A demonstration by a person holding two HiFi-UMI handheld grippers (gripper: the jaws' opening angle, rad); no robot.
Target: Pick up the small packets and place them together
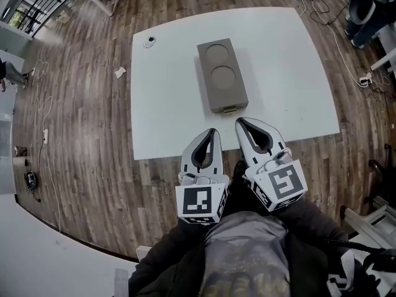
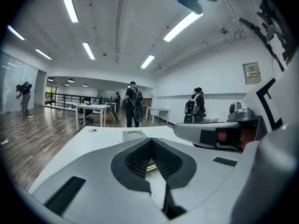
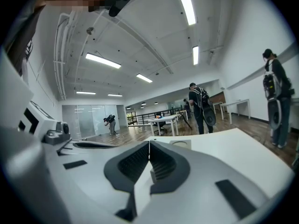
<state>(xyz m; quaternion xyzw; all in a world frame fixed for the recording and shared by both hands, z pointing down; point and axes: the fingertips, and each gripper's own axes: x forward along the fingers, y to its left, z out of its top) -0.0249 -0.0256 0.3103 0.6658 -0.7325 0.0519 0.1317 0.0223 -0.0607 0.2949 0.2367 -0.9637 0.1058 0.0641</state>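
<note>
The box (image 1: pixel 221 74) sits mid tabletop (image 1: pixel 291 73), lengthwise away from me. There's a small round thing (image 1: pixel 149 41) by the far left corner. My left tool (image 1: pixel 212 133) and right tool (image 1: pixel 242 124) are side by side at the near edge.

No word, brand or number can be read anywhere in the views. The nearest thing to a label is the black-and-white square marker (image 1: pixel 199 202) on the back of the left gripper (image 1: pixel 213 132), and a second marker (image 1: pixel 283 183) of the same kind on the right gripper (image 1: pixel 241 122). Both are block patterns, not letters. In the left gripper view a small framed notice (image 2: pixel 252 73) hangs on the white wall (image 2: pixel 210 73), with red and dark marks too small to read.
</note>
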